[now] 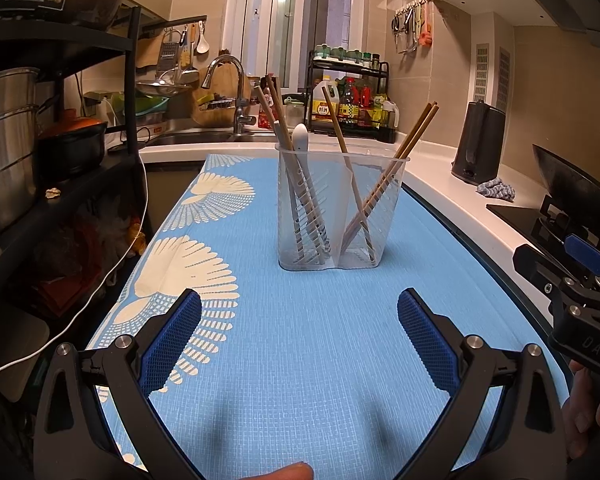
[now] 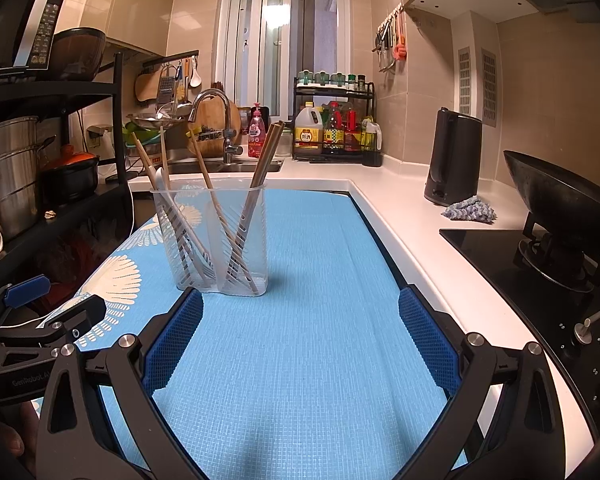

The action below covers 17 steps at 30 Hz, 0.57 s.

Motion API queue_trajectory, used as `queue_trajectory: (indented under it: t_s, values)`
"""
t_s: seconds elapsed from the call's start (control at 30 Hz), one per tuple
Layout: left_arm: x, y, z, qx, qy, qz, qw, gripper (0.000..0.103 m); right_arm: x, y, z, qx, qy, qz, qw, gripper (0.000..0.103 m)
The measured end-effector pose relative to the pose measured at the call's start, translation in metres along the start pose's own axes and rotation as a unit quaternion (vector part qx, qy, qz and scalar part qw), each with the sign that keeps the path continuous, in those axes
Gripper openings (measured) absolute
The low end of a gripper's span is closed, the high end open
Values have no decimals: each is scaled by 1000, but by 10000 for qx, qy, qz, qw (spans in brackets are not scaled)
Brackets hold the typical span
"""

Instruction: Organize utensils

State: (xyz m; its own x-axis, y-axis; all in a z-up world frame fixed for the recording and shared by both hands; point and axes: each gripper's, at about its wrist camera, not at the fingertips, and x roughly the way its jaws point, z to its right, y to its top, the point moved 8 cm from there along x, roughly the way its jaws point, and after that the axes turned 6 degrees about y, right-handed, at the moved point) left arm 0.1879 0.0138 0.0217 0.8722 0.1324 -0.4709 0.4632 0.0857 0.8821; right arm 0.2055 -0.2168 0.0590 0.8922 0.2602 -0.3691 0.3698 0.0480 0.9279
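A narrow home kitchen, warm light, sink and faucet (image 2: 214,120) at the far end, and in the middle a desk (image 1: 300,360) covered by a blue mat with white fan shapes. All the action centres on the clear plastic utensil holder (image 1: 340,216), standing upright on the mat, two compartments side by side.

Look inside it: the compartment on the faucet side holds a pair of wooden chopsticks (image 1: 276,112) and a white spoon (image 1: 302,138), handles leaning back toward the sink. The other compartment carries more chopsticks (image 1: 414,132), one leaning one way, a pair leaning the other, crossing low down. Everything pokes out above the rim.

And the mat around the holder? Bare, as far as both views show: no loose utensil lying in front of it or to either side.

The left gripper (image 1: 300,340) hangs just short of the holder, fingers spread wide, nothing between them. The right gripper (image 2: 300,340) sits beside it, jaws equally wide apart, empty, with the holder just ahead of its left finger.

My read: the sorting looks essentially finished, utensils in and both grippers free. Anything left would be tidying, though I cannot see the near edge of the desk beneath the grippers.
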Motion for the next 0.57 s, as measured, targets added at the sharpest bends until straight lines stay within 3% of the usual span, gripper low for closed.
queue_trajectory:
  t_s: [0.57]
  values:
    - [1, 0, -1, -42, 20, 5, 10000, 95, 1, 1, 0, -32, -1, -12, 10000, 97]
